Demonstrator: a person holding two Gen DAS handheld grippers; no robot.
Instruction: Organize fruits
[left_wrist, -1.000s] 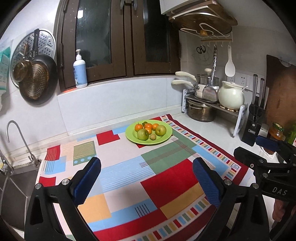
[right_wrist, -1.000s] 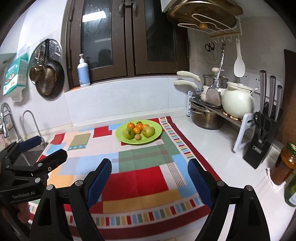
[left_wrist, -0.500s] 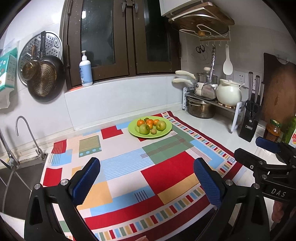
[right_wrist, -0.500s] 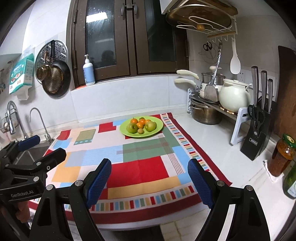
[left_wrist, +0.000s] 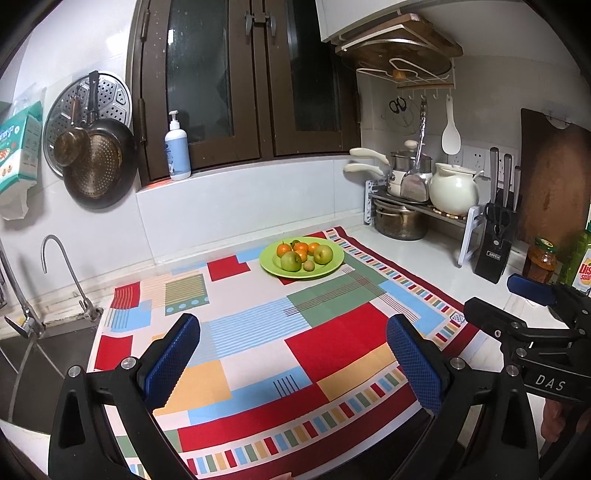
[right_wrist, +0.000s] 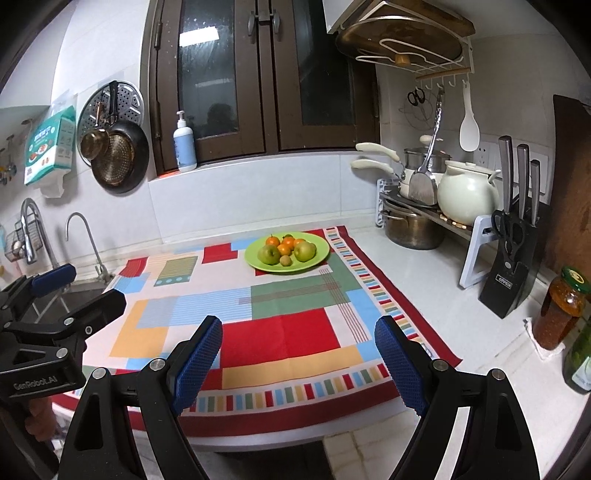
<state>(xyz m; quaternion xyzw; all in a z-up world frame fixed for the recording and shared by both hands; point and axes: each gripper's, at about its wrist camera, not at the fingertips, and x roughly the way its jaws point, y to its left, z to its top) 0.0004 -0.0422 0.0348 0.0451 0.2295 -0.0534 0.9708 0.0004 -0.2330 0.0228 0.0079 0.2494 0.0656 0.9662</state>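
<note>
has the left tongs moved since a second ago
Yes. The left tongs have pulled back toward the near edge of the counter: the green plate now looks smaller and farther, and more of the patterned cloth shows.

The left gripper (left_wrist: 293, 356) has black plastic arms with silver screws and blue, cross-hatched rubber pads (left_wrist: 171, 360); white "GenRobot.AI" lettering marks its body in the right wrist view. The right gripper (right_wrist: 298, 356) is built alike, labelled "DAS". A bit of bare skin (left_wrist: 554, 421) shows below that label.
</note>
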